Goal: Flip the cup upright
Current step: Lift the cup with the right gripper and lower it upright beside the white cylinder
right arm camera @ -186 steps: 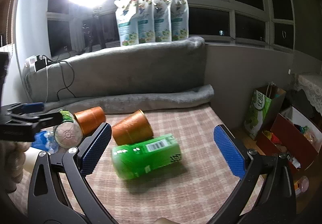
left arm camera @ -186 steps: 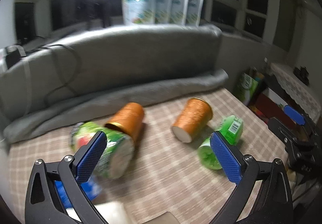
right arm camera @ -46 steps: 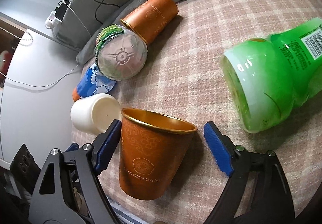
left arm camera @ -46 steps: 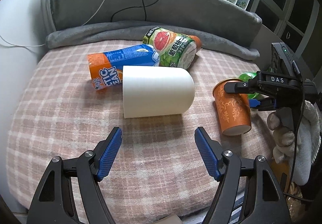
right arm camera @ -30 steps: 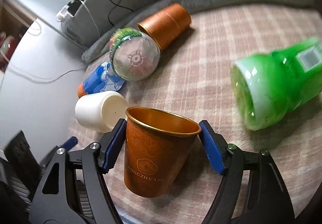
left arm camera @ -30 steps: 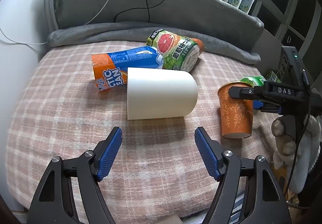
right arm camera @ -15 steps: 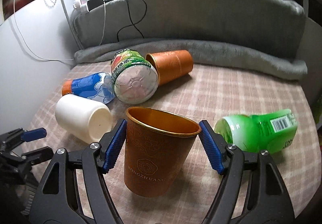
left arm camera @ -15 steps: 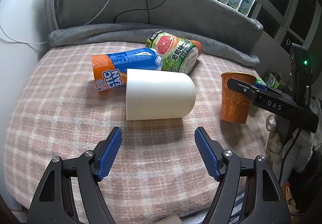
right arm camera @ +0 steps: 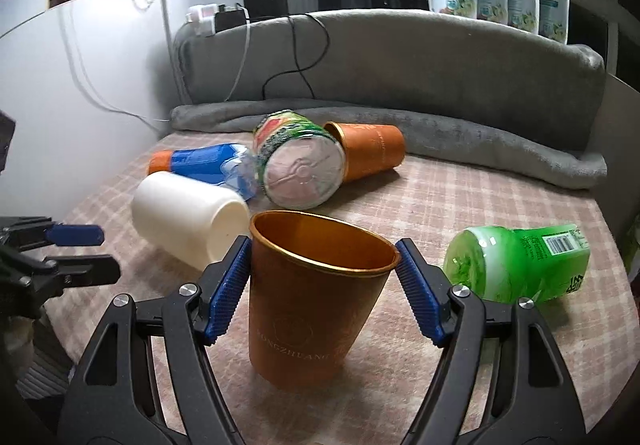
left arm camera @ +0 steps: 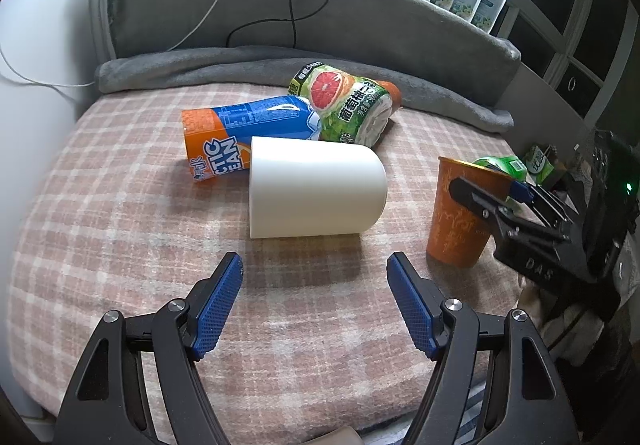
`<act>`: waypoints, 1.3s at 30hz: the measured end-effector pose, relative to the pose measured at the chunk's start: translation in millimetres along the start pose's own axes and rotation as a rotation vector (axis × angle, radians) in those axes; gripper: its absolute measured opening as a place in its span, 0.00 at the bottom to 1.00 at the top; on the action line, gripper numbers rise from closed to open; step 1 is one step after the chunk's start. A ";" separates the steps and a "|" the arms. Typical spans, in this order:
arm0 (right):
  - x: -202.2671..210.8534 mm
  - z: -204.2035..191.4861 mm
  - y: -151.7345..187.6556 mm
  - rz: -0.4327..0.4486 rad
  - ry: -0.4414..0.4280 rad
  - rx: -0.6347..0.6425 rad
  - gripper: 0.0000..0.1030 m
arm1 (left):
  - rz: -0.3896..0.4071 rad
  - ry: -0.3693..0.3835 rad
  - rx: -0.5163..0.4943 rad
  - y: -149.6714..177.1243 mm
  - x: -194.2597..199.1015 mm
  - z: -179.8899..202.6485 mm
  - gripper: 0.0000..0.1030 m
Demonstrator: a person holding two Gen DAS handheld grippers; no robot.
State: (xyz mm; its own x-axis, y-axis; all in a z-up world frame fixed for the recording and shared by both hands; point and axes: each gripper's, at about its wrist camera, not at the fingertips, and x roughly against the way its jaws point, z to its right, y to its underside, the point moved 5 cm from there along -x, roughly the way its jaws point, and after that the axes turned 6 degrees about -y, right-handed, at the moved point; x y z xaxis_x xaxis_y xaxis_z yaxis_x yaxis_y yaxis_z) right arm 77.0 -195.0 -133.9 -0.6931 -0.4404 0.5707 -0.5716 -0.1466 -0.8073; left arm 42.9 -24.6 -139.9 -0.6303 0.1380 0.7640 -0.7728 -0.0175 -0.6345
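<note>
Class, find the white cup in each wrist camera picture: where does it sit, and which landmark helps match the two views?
Left wrist: white cup lies on its side, centre.
Right wrist: white cup lies at left, beside the upright orange cup.
Shared landmark: the grapefruit-label can behind it.

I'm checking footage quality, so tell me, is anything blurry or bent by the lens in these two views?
Left wrist view: sharp on the white cup; the grey cushion back bows from fisheye. Right wrist view: the orange cup is crisp, the blue bottle looks slightly smeared, and corners vignette dark.
</note>
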 end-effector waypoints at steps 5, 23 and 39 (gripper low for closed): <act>5.4 -0.7 2.8 0.003 -0.012 -0.025 0.73 | 0.007 0.004 0.002 0.6 3.3 -0.1 0.72; 10.1 -26.9 10.5 -0.004 -0.048 0.054 0.73 | 0.017 0.002 0.010 3.8 9.3 -3.7 0.72; -18.3 -20.2 -1.4 0.018 0.194 0.257 0.72 | 0.032 0.003 0.031 2.1 13.6 -7.0 0.72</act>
State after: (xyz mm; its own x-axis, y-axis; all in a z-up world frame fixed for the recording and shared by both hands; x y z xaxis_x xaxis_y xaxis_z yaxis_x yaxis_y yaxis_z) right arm 81.6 -168.8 -140.2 -0.7869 -0.2720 0.5540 -0.4457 -0.3704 -0.8149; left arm 33.2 -15.8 -131.7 -0.6544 0.1400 0.7431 -0.7543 -0.0526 -0.6544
